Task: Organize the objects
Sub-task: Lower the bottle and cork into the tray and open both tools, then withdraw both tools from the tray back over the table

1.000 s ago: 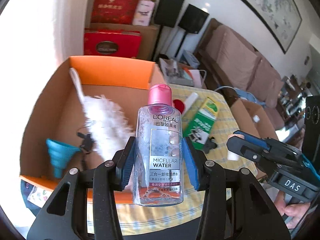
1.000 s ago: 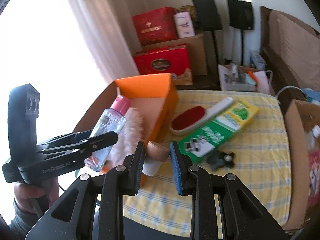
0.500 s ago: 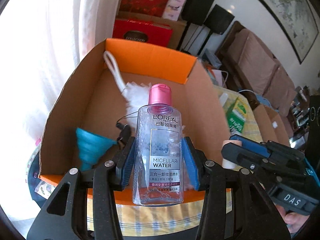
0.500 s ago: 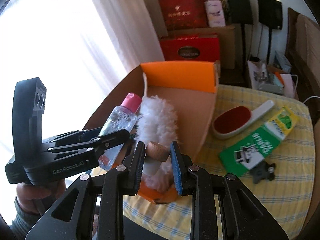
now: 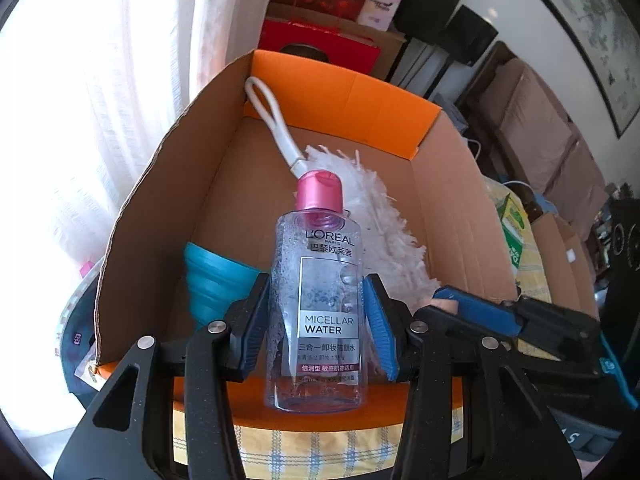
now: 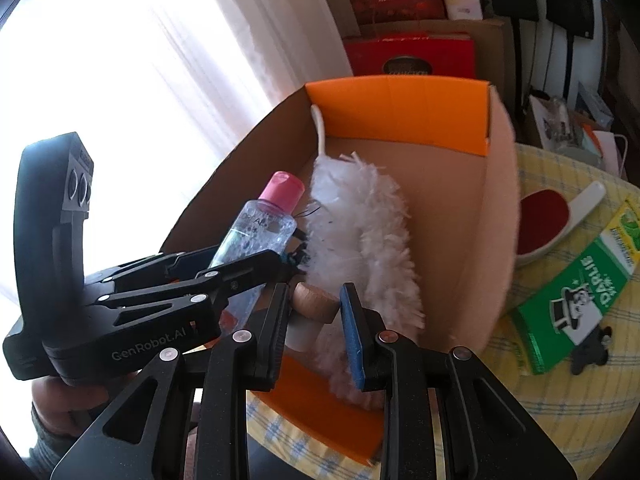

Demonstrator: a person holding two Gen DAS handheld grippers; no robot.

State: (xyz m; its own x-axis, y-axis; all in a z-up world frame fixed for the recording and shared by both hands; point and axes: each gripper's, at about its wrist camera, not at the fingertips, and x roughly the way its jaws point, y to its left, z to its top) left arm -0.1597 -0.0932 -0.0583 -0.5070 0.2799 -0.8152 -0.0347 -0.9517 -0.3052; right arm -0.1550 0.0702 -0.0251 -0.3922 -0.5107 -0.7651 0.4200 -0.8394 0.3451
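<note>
A cardboard box [image 5: 168,208] with orange flaps is set on the yellow-checked surface [image 6: 560,400]. Inside it a white fluffy duster [image 6: 360,216] and a blue collapsible funnel [image 5: 216,276] are seen. A L'Oréal micellar water bottle [image 5: 320,300] is clamped upright in the left gripper [image 5: 318,320] jaws above the box's near edge. A small wooden-capped bottle [image 6: 310,312] is clamped in the right gripper [image 6: 314,320] jaws over the box.

Red gift boxes [image 6: 408,54] by a white curtain [image 5: 132,80], black speakers [image 5: 452,12], brown sofa [image 5: 536,128]

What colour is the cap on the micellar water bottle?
Pink; the micellar water bottle cap shows best in the left wrist view.
</note>
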